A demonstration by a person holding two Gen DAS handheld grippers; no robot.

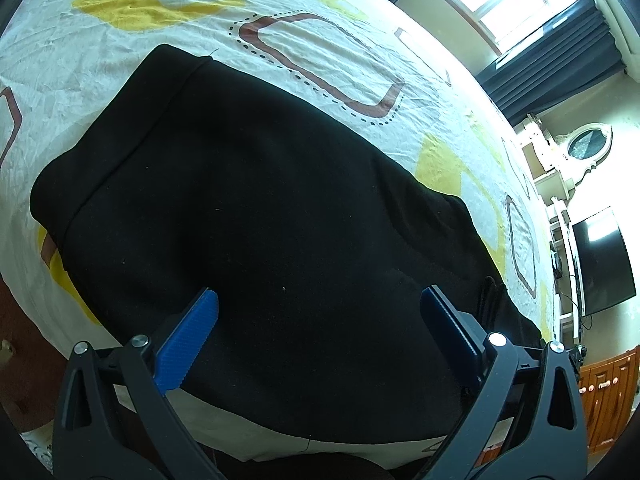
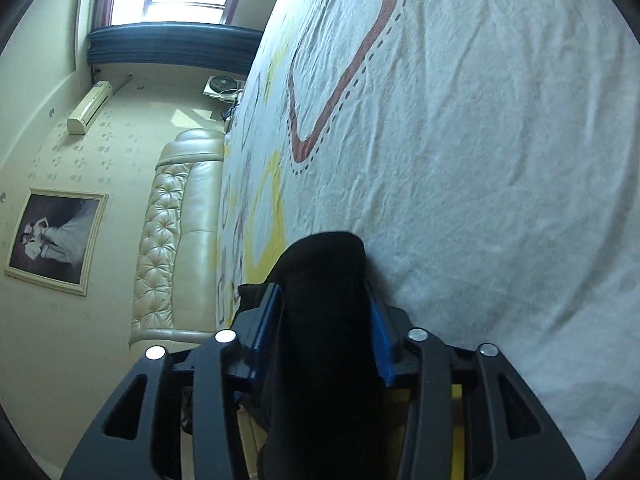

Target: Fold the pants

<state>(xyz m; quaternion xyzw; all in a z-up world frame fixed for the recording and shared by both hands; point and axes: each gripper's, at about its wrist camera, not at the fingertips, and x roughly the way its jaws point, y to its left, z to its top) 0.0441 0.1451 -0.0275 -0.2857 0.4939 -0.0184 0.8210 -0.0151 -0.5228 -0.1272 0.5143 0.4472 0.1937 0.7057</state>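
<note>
Meanwhile the right tongs (image 2: 324,320) pinch a bunch of the black pants (image 1: 260,208) on the bed sheet (image 1: 340,56), while the left tongs (image 1: 320,300) gape wide above the cloth, holding nothing.

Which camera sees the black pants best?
The left wrist view: the black pants lie spread over the patterned bedsheet, between the open left gripper. The right wrist view shows only a bunched piece clamped in the right gripper.
</note>
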